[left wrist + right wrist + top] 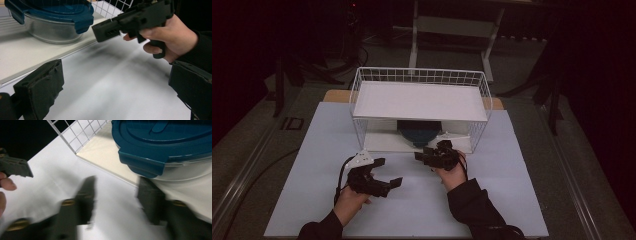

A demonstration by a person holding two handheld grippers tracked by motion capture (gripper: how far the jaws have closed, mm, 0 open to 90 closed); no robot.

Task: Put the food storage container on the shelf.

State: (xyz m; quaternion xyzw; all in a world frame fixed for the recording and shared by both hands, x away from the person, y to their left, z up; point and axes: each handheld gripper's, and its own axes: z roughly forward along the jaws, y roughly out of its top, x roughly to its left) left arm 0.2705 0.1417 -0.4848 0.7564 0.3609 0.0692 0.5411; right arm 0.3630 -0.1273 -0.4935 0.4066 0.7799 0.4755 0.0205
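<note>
The glass container point(53, 31) with its blue clip-on lid point(160, 142) sits on the lower shelf point(22, 53) of the white wire rack point(362, 95), near the shelf's front edge and about midway across. In the high view the upper shelf point(419, 100) hides most of it; only a dark rounded front point(419, 134) shows beneath. No brand, label or writing can be read on the container, lid, rack or tools. In both gripper views the lid is cut off by the top of the frame, and one locking tab point(141, 163) hangs over the clear wall.

The right gripper point(424, 156) is held just in front of the shelf opening, jaws pointing left and slightly away, close to the container but not touching it. Its jaws stand partly apart with nothing between them; in its own view they are blurred, and the right-hand one overlaps the shelf edge below the container. The right hand point(170, 40) grips the handle.

The left gripper point(388, 172) lies nearer and to the left, low over the pale blue table top point(492, 200), well apart from the rack. Its jaws are wide apart and empty, with bare table between them. The left hand point(349, 202) holds it from the near side; both sleeves are cut off by the near edge.

The surrounding room is dark and hard to make out.
</note>
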